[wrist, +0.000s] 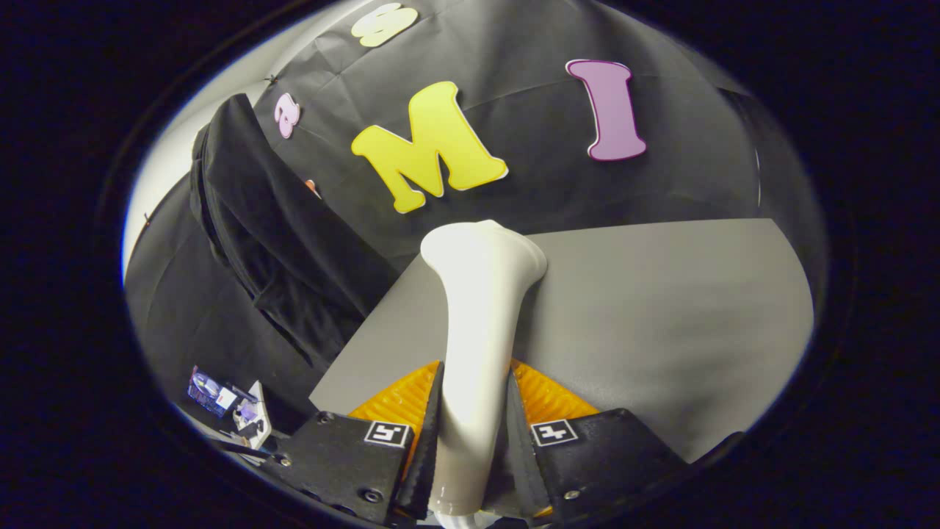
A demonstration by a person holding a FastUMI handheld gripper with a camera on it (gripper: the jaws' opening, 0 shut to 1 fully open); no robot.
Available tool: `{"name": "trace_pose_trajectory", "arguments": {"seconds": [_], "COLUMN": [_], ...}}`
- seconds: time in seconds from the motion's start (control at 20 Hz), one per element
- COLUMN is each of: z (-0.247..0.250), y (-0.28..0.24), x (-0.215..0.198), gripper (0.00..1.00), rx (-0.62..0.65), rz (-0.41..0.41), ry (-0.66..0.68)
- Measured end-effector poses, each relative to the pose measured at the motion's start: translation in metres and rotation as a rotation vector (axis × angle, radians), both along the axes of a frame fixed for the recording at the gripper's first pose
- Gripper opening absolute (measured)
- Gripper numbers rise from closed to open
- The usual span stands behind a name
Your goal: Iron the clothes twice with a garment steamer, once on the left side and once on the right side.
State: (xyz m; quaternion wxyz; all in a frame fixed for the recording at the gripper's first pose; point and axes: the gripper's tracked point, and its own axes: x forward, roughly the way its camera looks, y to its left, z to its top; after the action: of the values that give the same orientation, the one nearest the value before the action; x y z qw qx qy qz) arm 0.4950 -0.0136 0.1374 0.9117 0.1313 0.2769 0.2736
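A white garment steamer (477, 323) stands up between my fingers, its handle narrow at the bottom and its head flaring wide at the top. My gripper (474, 411) is shut on the steamer's handle, both fingers pressing its sides. A black garment (272, 228) hangs to the left of the steamer, in front of the booth wall, apart from the steamer's head. The steamer is held above the near corner of a grey table (661, 308).
The grey table stretches right and beyond the fingers. Its left edge runs diagonally beside the hanging garment. Small items, among them a white block and a dark packet (228, 408), lie low on the left below the garment.
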Motion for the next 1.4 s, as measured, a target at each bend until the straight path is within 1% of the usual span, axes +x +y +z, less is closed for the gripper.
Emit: {"name": "trace_pose_trajectory", "arguments": {"seconds": [0.2, 0.35, 0.55, 0.7, 0.8, 0.9, 1.1, 1.4], "z": [0.009, 0.014, 0.026, 0.04, 0.055, 0.069, 0.097, 0.131], "y": [-0.003, -0.003, 0.002, 0.008, 0.02, 0.032, 0.072, 0.122], "x": [-0.003, -0.01, -0.033, -0.06, -0.082, -0.102, -0.151, -0.194], "gripper": [0.42, 0.39, 0.38, 0.37, 0.37, 0.37, 0.37, 0.37], "rx": [0.008, -0.032, -0.045, -0.05, -0.033, -0.043, -0.043, -0.033], "rz": [-0.039, -0.064, -0.104, -0.146, -0.177, -0.21, -0.247, -0.324], "ry": [-0.017, -0.061, -0.118, -0.185, -0.219, -0.271, -0.35, -0.426]}}
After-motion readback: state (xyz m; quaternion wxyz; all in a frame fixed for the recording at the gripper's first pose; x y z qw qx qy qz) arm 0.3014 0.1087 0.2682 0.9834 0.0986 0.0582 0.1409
